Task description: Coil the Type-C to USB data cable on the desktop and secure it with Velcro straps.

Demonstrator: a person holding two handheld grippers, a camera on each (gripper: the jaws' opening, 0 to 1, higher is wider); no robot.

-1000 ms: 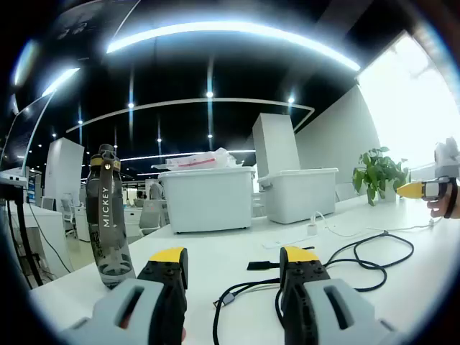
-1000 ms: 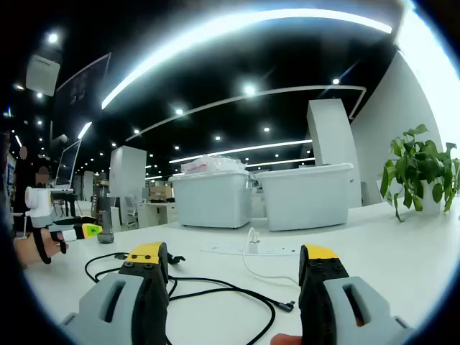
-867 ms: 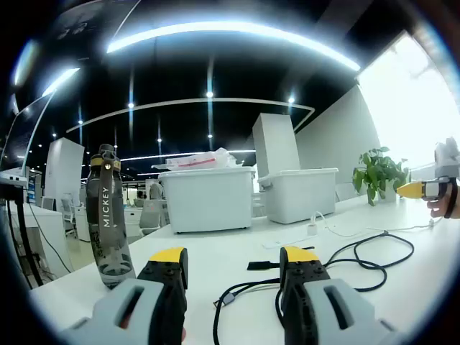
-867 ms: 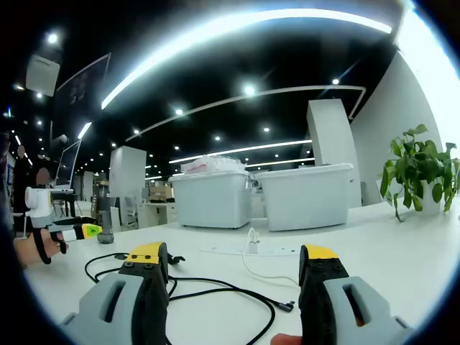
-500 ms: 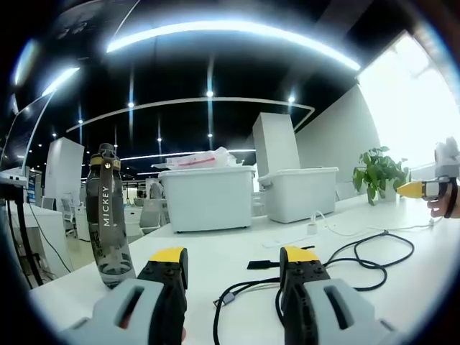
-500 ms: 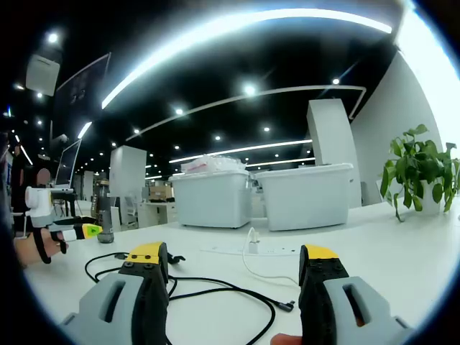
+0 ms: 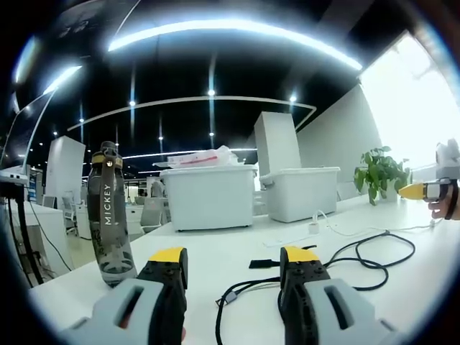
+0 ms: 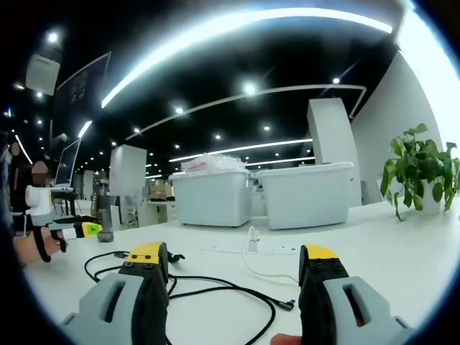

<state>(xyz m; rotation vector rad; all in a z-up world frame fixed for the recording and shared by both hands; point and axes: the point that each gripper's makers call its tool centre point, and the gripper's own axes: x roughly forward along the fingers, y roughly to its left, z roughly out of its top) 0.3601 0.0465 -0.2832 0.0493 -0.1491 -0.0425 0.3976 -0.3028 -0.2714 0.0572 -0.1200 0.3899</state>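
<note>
A black data cable (image 7: 374, 248) lies loose in open loops on the white desk (image 7: 215, 251), one plug end (image 7: 228, 296) near my left gripper (image 7: 230, 260). The left gripper is open and holds nothing. A black Velcro strap (image 7: 263, 264) lies flat just beyond its right jaw. In the right gripper view the same cable (image 8: 237, 291) curves across the desk, its other plug (image 8: 287, 305) between the jaws of my right gripper (image 8: 230, 253), which is open too. The strap's end (image 8: 175, 258) peeks out beside its left jaw. Each gripper shows at the edge of the other's view: right gripper (image 7: 424, 190), left gripper (image 8: 68, 231).
A dark water bottle (image 7: 109, 215) marked MICKEY stands at the desk's left. Two white storage bins (image 7: 208, 198) (image 7: 300, 192) sit at the back. A white power strip (image 8: 255, 249) with a white cord lies mid-desk. A potted plant (image 8: 420, 172) stands at the right.
</note>
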